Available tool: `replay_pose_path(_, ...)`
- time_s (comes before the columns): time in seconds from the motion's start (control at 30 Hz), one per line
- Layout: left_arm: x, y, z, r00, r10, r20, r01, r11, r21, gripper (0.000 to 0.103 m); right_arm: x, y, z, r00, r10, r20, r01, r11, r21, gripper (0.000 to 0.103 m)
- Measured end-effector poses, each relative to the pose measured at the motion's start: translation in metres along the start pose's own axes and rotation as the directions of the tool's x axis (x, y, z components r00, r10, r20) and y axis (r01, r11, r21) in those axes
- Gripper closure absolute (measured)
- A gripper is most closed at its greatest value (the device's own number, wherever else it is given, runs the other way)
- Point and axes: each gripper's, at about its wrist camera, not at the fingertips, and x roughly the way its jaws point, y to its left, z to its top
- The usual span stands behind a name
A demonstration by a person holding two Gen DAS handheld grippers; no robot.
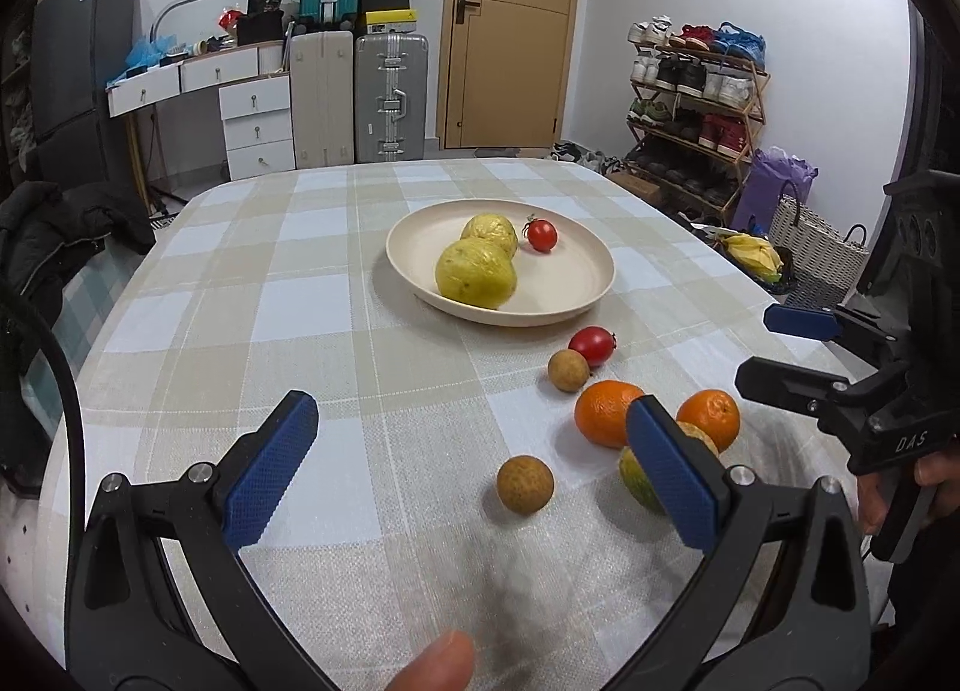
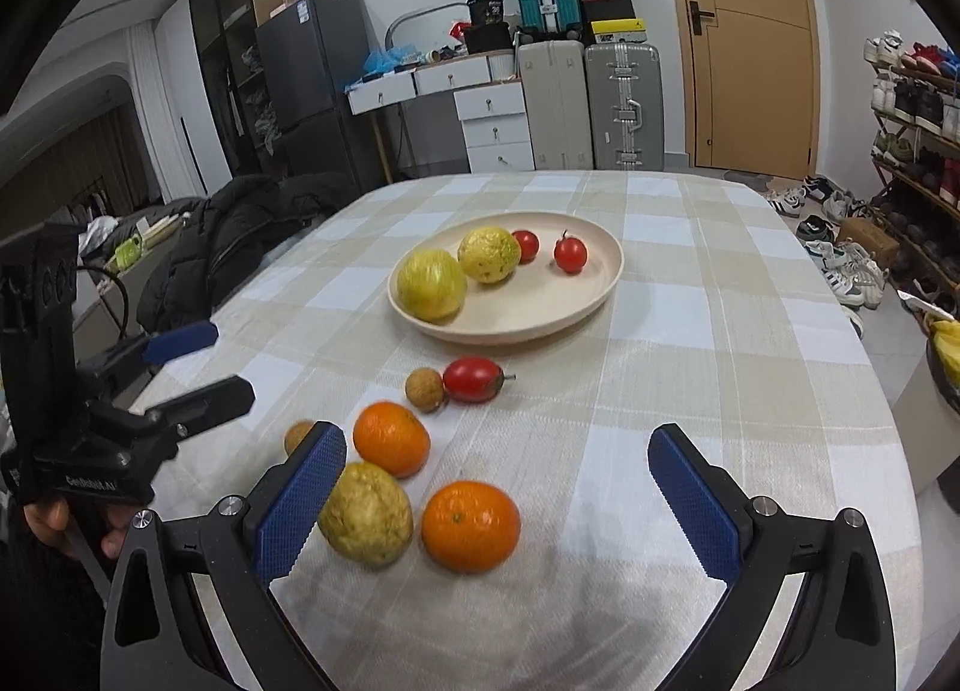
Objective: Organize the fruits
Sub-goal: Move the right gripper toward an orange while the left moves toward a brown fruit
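A cream plate (image 1: pixel 576 295) (image 2: pixel 588 301) holds two yellow-green fruits (image 1: pixel 477 274) (image 2: pixel 432 283) and two small red tomatoes (image 2: pixel 570 253), one hidden in the left wrist view. On the checked cloth lie a red tomato (image 1: pixel 593 344) (image 2: pixel 473 379), two brown longans (image 1: pixel 525 483) (image 2: pixel 425 389), two oranges (image 1: pixel 606 412) (image 2: pixel 471 526) and a yellow-green fruit (image 2: pixel 367 513). My left gripper (image 1: pixel 474 469) is open above the cloth, near one longan. My right gripper (image 2: pixel 498 499) is open around the near orange, not touching it.
Table edges fall off left and right. A black jacket (image 2: pixel 228 235) lies off the left side. A shoe rack (image 1: pixel 696 103), a woven basket (image 1: pixel 822 247), suitcases (image 1: pixel 390 97) and drawers (image 1: pixel 252 115) stand behind the table.
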Motion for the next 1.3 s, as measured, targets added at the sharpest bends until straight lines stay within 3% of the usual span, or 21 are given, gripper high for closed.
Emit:
replay_pose_path(0.13,0.002,0.001,-0.004,1.0,-0.006,-0.015,0.006,1.0,0.004,0.0,0.0,-0.001,-0.004,0.999,0.028,-0.02,-0.027,1.0,0.013,0.0)
replay_pose_path(1.3,0.048,0.005,-0.019,0.981,0.003,-0.193,0.0,1.0,0.016,0.0,0.032,-0.01,-0.022,0.976,-0.051,-0.211,0.043,0.998,-0.04,0.0)
